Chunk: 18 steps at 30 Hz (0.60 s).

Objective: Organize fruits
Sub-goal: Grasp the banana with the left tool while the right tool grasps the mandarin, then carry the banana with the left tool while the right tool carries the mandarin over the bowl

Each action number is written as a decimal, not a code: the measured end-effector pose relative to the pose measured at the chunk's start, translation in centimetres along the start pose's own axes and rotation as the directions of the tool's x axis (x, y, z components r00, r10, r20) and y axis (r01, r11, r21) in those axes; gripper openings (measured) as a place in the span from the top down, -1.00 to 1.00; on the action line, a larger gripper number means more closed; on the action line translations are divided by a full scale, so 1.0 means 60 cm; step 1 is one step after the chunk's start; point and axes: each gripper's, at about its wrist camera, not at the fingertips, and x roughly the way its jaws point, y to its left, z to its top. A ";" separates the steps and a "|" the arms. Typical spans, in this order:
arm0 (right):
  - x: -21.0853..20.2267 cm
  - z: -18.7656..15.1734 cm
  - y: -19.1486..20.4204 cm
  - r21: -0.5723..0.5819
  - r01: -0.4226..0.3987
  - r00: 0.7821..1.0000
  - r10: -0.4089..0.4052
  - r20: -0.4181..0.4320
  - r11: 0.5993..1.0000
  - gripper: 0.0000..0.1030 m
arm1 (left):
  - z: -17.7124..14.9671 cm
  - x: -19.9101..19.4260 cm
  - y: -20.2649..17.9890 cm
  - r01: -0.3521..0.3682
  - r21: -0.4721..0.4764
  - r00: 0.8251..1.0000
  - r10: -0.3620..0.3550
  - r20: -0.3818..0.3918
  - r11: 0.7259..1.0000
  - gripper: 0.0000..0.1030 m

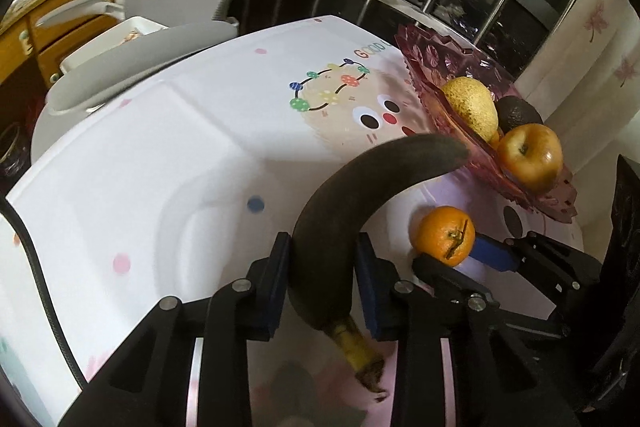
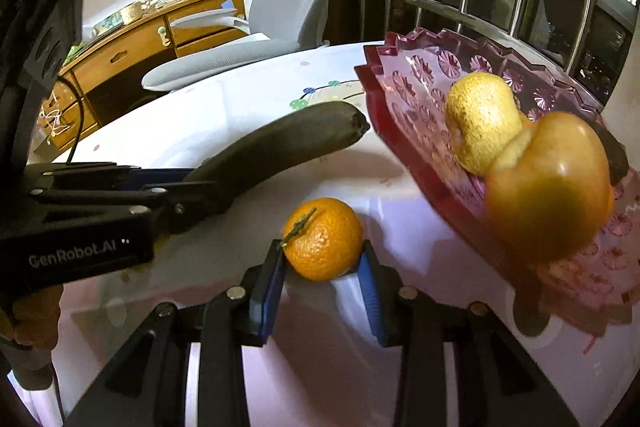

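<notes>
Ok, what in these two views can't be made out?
- Dark fruit in the pink dish: the apple and yellow fruit cover most of it in both views.
- Apple, right wrist view: blurred.
- Banana stem end: hidden behind the left tool in the right wrist view.
- Mandarin: whether the right tool presses it is unclear.

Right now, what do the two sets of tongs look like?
Both the left tongs and the right tongs are black linkage frames with silver pivot pins and blue pads. The left body carries white "GenRobot.AI" lettering and trails a black cable.
</notes>
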 end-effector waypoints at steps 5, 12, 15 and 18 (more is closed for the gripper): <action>-0.025 -0.019 0.003 -0.010 -0.007 1.000 0.007 0.008 1.000 0.30 | -0.022 -0.016 -0.008 -0.023 -0.043 1.000 0.023 0.007 0.999 0.44; -0.070 -0.041 0.002 -0.005 -0.011 0.999 0.011 0.036 1.000 0.30 | -0.054 -0.057 -0.033 -0.022 -0.077 0.999 0.024 0.032 0.997 0.44; -0.091 -0.052 0.000 0.000 -0.005 0.999 0.005 0.044 1.000 0.30 | -0.067 -0.077 -0.042 -0.007 -0.116 0.998 0.013 0.057 0.993 0.44; -0.115 -0.062 -0.003 0.010 0.004 0.999 -0.005 0.052 1.000 0.30 | -0.076 -0.098 -0.052 0.001 -0.145 0.998 0.009 0.068 0.989 0.44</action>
